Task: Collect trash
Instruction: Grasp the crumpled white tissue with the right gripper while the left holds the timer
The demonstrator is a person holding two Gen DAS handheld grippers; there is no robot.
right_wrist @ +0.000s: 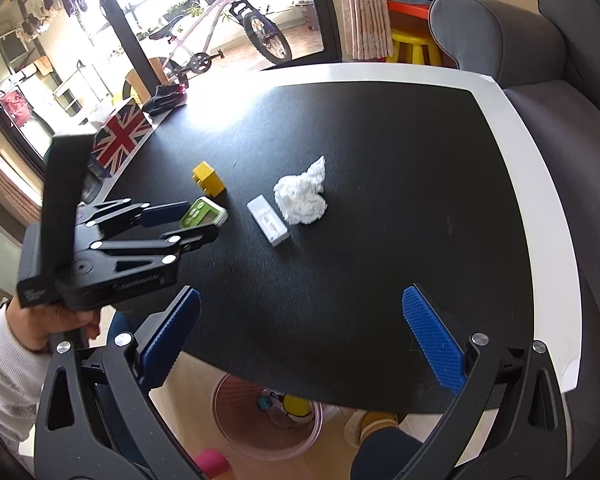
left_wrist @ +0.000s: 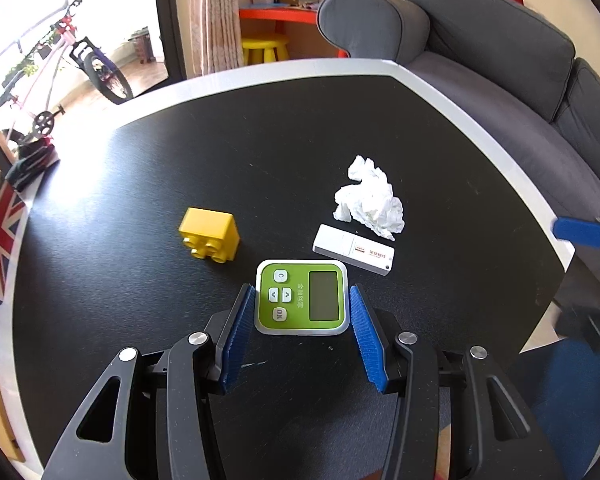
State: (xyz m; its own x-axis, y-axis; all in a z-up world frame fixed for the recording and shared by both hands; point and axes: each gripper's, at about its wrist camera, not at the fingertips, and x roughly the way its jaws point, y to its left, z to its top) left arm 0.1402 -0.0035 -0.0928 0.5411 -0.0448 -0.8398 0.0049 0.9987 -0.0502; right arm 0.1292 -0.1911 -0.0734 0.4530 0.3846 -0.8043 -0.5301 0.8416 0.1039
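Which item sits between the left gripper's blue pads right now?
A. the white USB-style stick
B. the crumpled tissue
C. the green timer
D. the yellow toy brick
C: in the left wrist view, the left gripper has its blue pads on either side of the green timer, while the other items lie apart on the black table.

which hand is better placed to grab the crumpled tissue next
Probably right. The right tongs stand open and empty at the near table edge, facing the tissue. The left tongs are closed on the green timer.
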